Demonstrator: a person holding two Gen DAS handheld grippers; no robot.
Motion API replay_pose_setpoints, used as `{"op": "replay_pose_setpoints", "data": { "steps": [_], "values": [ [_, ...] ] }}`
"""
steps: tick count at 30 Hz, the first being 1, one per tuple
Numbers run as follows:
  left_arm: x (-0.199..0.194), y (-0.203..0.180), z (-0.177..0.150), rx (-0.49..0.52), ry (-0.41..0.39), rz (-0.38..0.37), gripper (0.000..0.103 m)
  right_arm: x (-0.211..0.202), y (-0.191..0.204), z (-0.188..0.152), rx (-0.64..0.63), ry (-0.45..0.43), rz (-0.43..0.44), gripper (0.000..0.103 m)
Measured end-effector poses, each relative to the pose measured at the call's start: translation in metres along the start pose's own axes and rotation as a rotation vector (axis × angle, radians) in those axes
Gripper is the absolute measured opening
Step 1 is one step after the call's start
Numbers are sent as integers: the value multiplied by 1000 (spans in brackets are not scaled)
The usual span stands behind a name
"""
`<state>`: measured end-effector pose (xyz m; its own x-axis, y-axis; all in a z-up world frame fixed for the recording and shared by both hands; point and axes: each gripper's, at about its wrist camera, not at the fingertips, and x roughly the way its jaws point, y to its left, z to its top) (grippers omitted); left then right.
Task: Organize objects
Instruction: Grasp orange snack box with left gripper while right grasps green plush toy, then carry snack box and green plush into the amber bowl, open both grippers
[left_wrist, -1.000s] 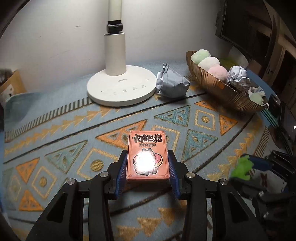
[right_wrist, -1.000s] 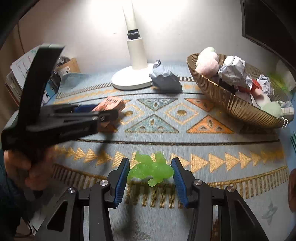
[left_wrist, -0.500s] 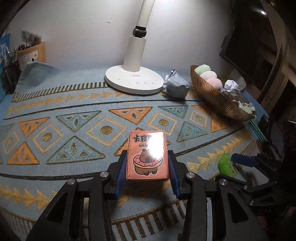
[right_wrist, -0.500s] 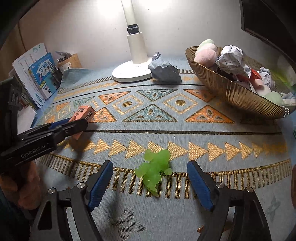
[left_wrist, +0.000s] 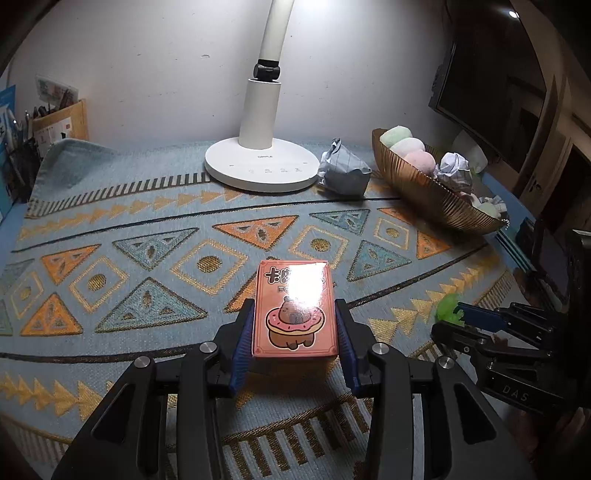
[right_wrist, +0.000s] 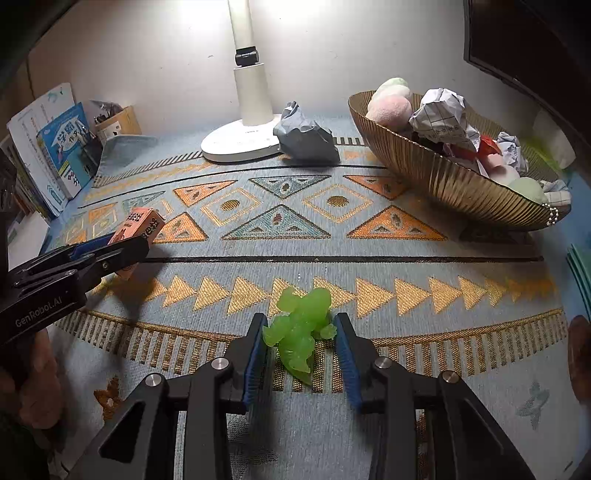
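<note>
Two things are in my claws at once. On the left, my left gripper is clenched on the pink card box, its blue pads flat against the long side walls, the box lifted off the patterned mat. It looks light and stiff, a small carton with a glossy wrap, so I judge it could slide if I slacken; the side walls near its middle are the right place to hold it, and that is where I have it. Lamp glare wipes out most of the print on its face, and the underside is hidden from me.

On the right, my right gripper has just been closing around the green toy figure, which lies on the mat near the front edge. Both pads appear to be at its flanks. It looks translucent, rubbery and light, likely to squash and squirm, so I would take it across the thick body, not by its thin limbs. What creature it is I cannot make out.

Farther right, the gold basket holds plush balls and crumpled paper; its far end is cut off.
</note>
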<state>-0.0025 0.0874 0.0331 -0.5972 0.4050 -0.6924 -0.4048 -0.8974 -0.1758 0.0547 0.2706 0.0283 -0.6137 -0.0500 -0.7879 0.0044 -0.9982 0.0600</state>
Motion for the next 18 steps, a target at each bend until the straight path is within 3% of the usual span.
{"op": "replay_pose_setpoints", "data": {
  "steps": [7, 11, 15, 18],
  "values": [
    [-1, -5, 2, 18, -9, 30, 37, -11, -5, 0, 24, -51, 36, 36],
    [-7, -34, 24, 111, -8, 10, 37, -29, -17, 8, 61, -88, 52, 36],
    [-21, -81, 77, 197, -132, -65, 38, -85, -44, 48, 93, -257, -29, 36],
    [-13, -114, 119, 213, -198, -167, 38, -126, -78, 80, 188, -407, -136, 36]
  ]
}}
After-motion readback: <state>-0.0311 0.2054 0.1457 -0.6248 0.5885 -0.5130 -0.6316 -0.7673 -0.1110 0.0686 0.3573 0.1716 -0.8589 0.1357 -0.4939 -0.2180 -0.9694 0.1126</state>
